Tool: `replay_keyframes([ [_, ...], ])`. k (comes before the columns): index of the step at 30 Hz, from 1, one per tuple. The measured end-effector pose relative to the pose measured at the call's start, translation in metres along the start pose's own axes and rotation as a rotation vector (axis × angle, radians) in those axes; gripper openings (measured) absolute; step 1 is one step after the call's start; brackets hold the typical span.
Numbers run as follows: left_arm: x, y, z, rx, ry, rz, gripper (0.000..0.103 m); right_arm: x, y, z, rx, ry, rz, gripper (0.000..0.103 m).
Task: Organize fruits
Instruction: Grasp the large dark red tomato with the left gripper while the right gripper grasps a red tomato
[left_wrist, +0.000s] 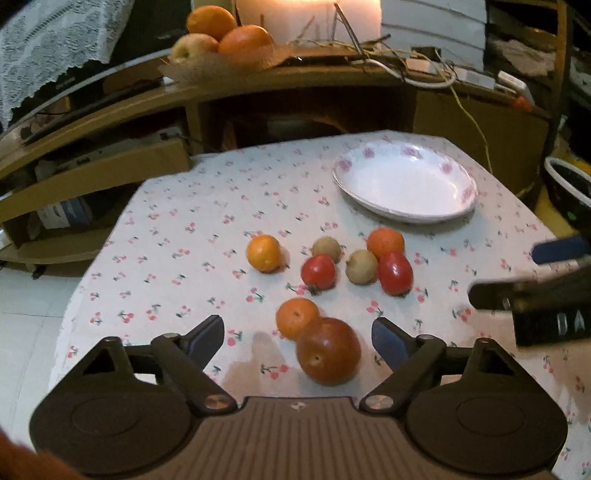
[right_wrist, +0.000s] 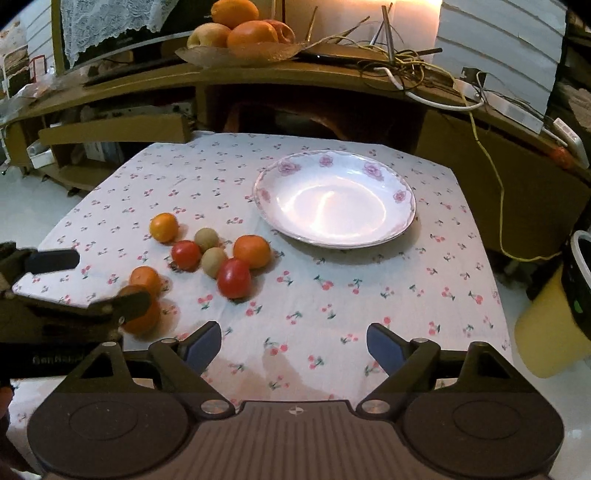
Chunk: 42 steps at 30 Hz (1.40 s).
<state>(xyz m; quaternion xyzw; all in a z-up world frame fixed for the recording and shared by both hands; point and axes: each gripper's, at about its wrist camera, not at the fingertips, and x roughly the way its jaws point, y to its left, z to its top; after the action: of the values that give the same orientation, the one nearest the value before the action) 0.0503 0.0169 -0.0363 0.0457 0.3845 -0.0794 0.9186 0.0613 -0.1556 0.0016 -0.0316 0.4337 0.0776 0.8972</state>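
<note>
Grippers of both hands stand wide open and hold nothing. Left gripper hovers low over the near edge of the fruit group, its blue-padded fingers spread on either side of a large red-orange fruit, which touches a smaller orange just behind it. Neither pad appears to touch the fruit. Right gripper hangs over bare tablecloth, well apart from any fruit, its fingers equally spread.

Beyond the near pair lie six more fruits in a loose cluster: a yellow-orange citrus at the left, two red tomato-like fruits, two small brownish-green fruits, and another orange at the back. Several of these touch one another. Farther back and to the right sits a floral-rimmed plate, with no fruit on it, the likely destination. A separate bowl of fruit rests on the wooden shelf behind the table.

Handling, as a judgement: the citrus should be firm, moderately light, round and prone to roll, so it is best gripped across its widest middle with the pads level. The red fruits probably have smooth, thin skin that bruises or slips, and call for light closure. Because the large fruit touches its neighbour, closing on it may nudge the smaller orange away.
</note>
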Motion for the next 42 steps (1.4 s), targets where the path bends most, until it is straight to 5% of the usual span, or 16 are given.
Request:
replay_keyframes([
  [11, 0.025, -0.009, -0.005, 0.031, 0.061, -0.027, 0.060, 0.030, -0.002, 0.013, -0.008, 0.023, 0.117, 0.072],
  [18, 0.029, -0.010, -0.004, 0.037, 0.048, -0.030, 0.057, 0.051, 0.006, 0.025, -0.018, 0.023, 0.173, 0.068],
  [26, 0.031, -0.007, -0.005, 0.024, 0.045, -0.043, 0.057, 0.074, 0.010, 0.029, -0.011, 0.078, 0.238, 0.046],
  [29, 0.030, -0.007, -0.004, 0.034, 0.047, -0.051, 0.050, 0.072, 0.015, 0.029, -0.040, 0.082, 0.255, 0.025],
  [42, 0.016, -0.015, -0.009, 0.036, 0.092, -0.071, 0.045, 0.047, -0.010, 0.015, -0.001, 0.089, 0.246, 0.026],
])
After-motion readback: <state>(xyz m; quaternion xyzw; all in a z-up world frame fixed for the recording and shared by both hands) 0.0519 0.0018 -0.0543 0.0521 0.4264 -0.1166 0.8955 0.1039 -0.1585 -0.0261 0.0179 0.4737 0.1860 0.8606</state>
